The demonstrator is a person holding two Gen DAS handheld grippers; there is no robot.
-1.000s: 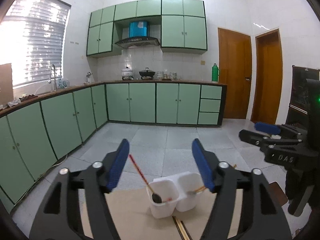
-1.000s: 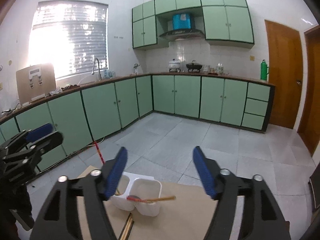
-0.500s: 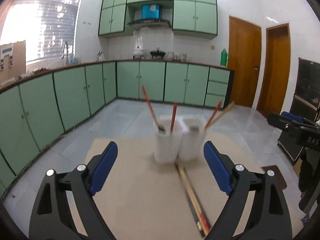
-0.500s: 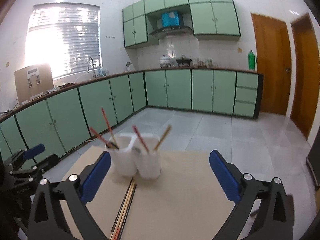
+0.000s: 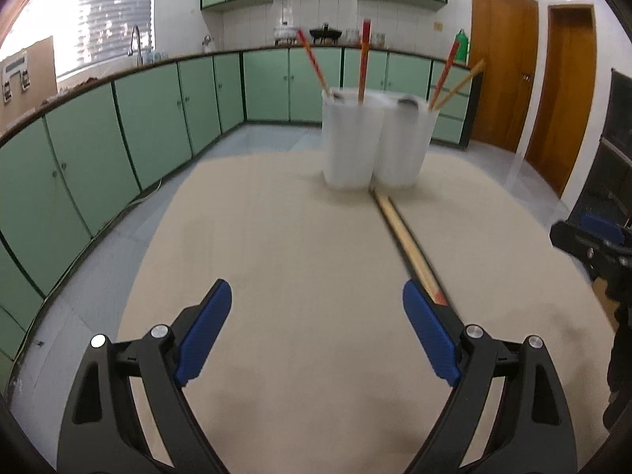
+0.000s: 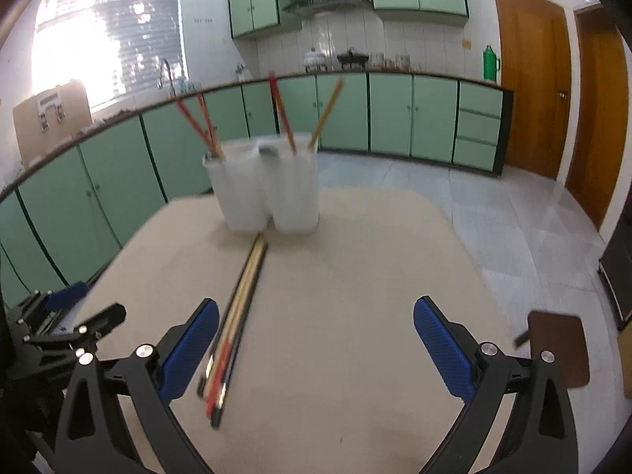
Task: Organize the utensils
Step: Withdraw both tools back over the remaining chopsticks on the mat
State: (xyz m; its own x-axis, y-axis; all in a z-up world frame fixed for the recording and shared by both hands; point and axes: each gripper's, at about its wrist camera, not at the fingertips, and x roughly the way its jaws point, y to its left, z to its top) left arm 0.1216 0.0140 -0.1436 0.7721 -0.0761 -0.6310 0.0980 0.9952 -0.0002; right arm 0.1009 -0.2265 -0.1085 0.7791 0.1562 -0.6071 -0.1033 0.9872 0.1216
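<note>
A white two-cup utensil holder (image 5: pixel 373 140) (image 6: pixel 262 185) stands at the far end of a beige table (image 5: pixel 308 276) (image 6: pixel 347 276), with red and yellow chopsticks and a spoon sticking up out of it. A bundle of loose chopsticks (image 5: pixel 409 245) (image 6: pixel 237 312) lies on the table in front of the holder. My left gripper (image 5: pixel 316 331) hangs low over the near part of the table, open and empty, its right finger close beside the bundle's near end. My right gripper (image 6: pixel 316 347) is open and empty too, the bundle passing beside its left finger (image 6: pixel 189 345).
Green kitchen cabinets (image 5: pixel 118 126) run along the left and back walls under a counter with a sink. Wooden doors (image 6: pixel 529 94) stand at the right. A brown stool (image 6: pixel 557 347) is beside the table's right edge. Each gripper shows at the edge of the other's view.
Both grippers have dropped toward the table and tilted down, and their jaws have spread wider. The holder and the loose chopsticks now look much closer.
</note>
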